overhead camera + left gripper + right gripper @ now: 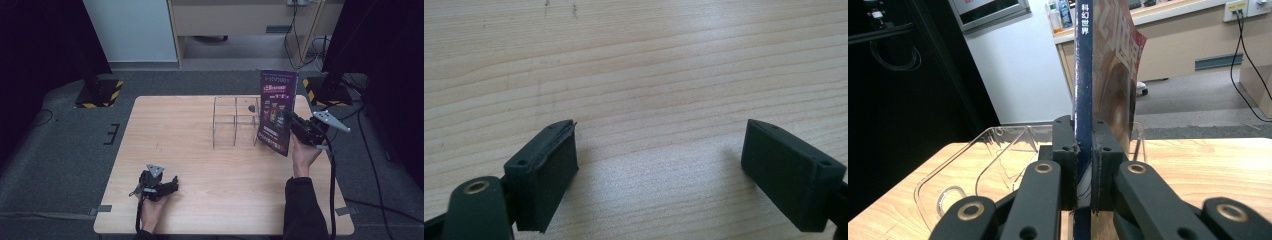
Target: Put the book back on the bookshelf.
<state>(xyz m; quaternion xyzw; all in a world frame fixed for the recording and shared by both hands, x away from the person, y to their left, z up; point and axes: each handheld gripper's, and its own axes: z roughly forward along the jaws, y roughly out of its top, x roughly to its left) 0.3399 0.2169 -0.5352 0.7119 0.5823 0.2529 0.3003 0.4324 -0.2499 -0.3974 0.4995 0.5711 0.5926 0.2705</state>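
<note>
Clamping the magazine (1083, 75) by its spine, the right gripper (300, 127) holds it upright beside the clear acrylic rack (234, 121); the magazine looks light, thin and floppy, so a spine grip suits it; the rack's dividers may snag its lower edge; the left gripper (167, 189) rests wide open and empty on the table (170, 125).

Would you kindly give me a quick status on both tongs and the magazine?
Right tongs shut on the magazine, held upright beside the clear acrylic rack. Left tongs open, low over bare table. Nothing blocking the rack.
</note>
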